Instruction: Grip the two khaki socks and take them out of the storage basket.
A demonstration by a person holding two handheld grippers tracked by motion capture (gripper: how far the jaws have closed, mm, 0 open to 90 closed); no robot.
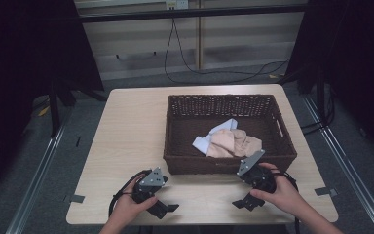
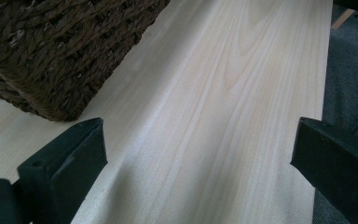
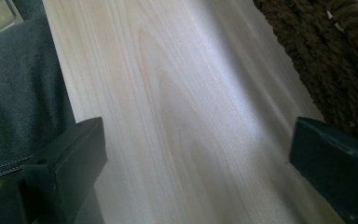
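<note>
- My left tongs (image 1: 161,208) and right tongs (image 1: 247,201) rest low on the near edge of the table (image 1: 126,146), both released, jaws wide with bare wood between them.
- The cloths, a beige one (image 1: 233,144) over a pale blue one (image 1: 209,139), lie heaped inside the wicker basket (image 1: 175,163), toward its near right.
- The heap lies beyond the near wall, forward of my right tongs, which I judge nearer; reaching it means lifting over the rim.

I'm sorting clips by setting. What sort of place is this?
Probably a lab or recording booth, not a home: black curtains flank a lone wooden table, cables trail over the grey floor, and tape marks sit at the table's corners.
</note>
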